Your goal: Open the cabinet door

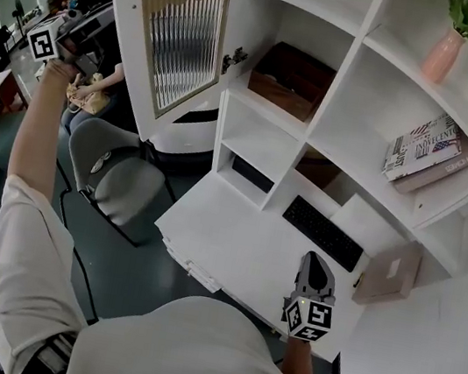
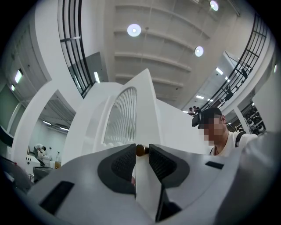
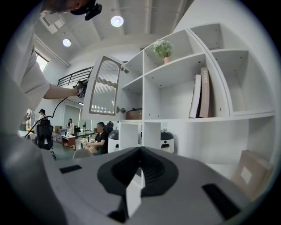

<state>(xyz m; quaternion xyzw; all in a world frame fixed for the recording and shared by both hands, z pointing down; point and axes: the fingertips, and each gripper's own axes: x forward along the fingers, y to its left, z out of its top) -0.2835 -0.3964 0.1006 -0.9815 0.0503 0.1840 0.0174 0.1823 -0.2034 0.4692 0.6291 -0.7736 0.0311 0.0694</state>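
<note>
Close to the person's chest, the right gripper [image 1: 314, 263] hangs over the near edge of the white desk [image 1: 233, 244], its jaws pressed together with nothing between them. Just past it a black keyboard [image 1: 326, 233] lies at the back of the desk, under the white shelving [image 1: 346, 72]. Higher on the shelves a stack of books [image 1: 426, 152] rests in one compartment, a pink vase [image 1: 443, 53] with green leaves stands above it, and a brown box [image 1: 292, 80] sits in the compartment to the left. That compartment is uncovered: the cabinet door [image 1: 178, 35], white-framed with a ribbed glass panel, stands swung well out to the left of the shelving, hinged on its right side. Below the door a grey chair [image 1: 120, 176] stands on the floor. Farthest out, at the end of the outstretched left arm, the left gripper [image 2: 141, 151] is at the door's free edge. Its jaws stand narrow, closed on the small brass knob [image 2: 140, 150], with the door's white edge running between them. Beyond the door, people sit at tables in the open room.
</note>
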